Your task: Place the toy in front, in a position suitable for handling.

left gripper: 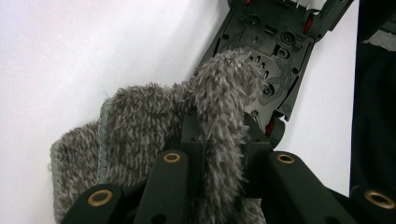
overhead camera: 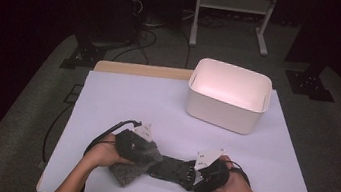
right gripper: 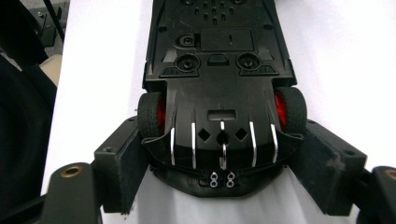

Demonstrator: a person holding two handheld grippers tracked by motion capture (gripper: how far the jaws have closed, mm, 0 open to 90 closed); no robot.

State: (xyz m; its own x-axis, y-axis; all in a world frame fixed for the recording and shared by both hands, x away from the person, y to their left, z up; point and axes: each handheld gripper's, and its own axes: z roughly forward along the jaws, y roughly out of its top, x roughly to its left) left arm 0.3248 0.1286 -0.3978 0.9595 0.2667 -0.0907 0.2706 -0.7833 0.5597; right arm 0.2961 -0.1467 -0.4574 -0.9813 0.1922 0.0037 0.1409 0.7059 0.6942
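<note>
Left tongs [left gripper: 219,140] clenched on grey fuzzy cloth [left gripper: 140,126], draped over upturned toy car [right gripper: 219,70]; right tongs [right gripper: 219,154] clamped across car's end.

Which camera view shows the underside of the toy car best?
The right gripper view: the toy car lies upside down, close, between the right tool's jaws. The left gripper view shows it partly behind the grey cloth; the high view, small and dark.

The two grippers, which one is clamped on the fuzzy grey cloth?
The left gripper: its jaws pinch a fold of the grey cloth. The right gripper instead holds the upturned black toy car by one end.
</note>
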